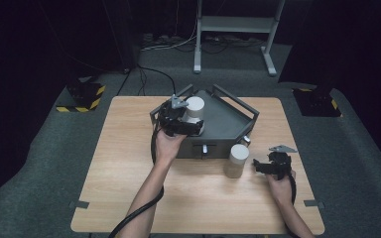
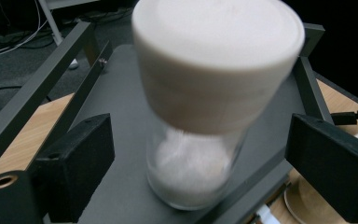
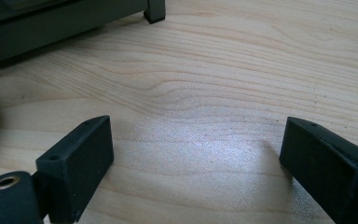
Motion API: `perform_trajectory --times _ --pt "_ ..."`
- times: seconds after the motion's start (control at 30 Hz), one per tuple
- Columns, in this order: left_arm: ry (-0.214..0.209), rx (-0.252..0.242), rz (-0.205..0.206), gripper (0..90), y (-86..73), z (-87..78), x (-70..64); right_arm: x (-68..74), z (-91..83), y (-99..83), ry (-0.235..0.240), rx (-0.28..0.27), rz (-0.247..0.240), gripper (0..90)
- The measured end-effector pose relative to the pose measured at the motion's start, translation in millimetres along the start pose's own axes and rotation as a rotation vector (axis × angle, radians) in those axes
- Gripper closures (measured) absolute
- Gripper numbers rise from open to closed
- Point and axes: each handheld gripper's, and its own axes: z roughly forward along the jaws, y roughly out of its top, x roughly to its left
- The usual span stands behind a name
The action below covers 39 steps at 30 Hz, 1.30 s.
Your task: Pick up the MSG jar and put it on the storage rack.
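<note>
**On the grey tray, a jar waits between open jaws**

Across the wooden table [image 1: 129,198] a dark grey metal tray [image 1: 228,119] with raised rails is set toward the far edge, and on it a jar [image 2: 200,140] with a broad white lid and a clear glass body stands upright. A second white-topped jar [image 1: 237,159] is seen on the bare wood just in front of the tray.

The left gripper [image 2: 200,163] is held at the tray with its jaws spread wide on either side of the jar — neither pad is touching the glass. The right gripper [image 3: 196,154] is rested low over the table near the second jar, jaws likewise wide apart and nothing between them.

If the jar is to be taken, the grip would best be closed on the glass body below the lid, squarely and slowly, since smooth glass may slip — and the rails should be cleared on lifting.
</note>
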Motion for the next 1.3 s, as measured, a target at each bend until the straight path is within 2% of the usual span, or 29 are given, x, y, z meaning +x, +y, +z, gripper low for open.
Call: perform_trajectory --times 0.2,0.43,0.53,0.7,0.8,1.0,1.3 --pt "-0.01 -0.004 -0.003 7.6 -10.5 -16.1 7.2 0.0 0.0 0.0 0.0 0.0 0.0 9.6" --pt "-0.028 0.002 0.021 7.6 -24.8 -28.2 9.2 0.0 0.0 0.0 0.0 0.0 0.0 9.7" --pt "-0.043 0.015 0.044 7.5 -31.3 -34.6 10.6 0.0 0.0 0.0 0.0 0.0 0.0 9.7" --pt "-0.054 0.037 0.056 7.4 -43.4 -38.6 13.5 0.1 0.0 0.0 0.0 0.0 0.0 9.6" --pt "-0.059 0.035 0.041 7.3 -54.8 -39.5 15.8 0.0 0.0 0.0 0.0 0.0 0.0 9.6" --pt "-0.06 0.046 0.05 7.3 -72.9 -43.4 19.9 0.1 0.0 0.1 0.0 0.0 0.0 9.6" --pt "-0.058 0.069 0.041 7.3 -102.2 -47.4 29.5 0.2 0.0 0.1 -0.001 0.001 0.0 9.6"
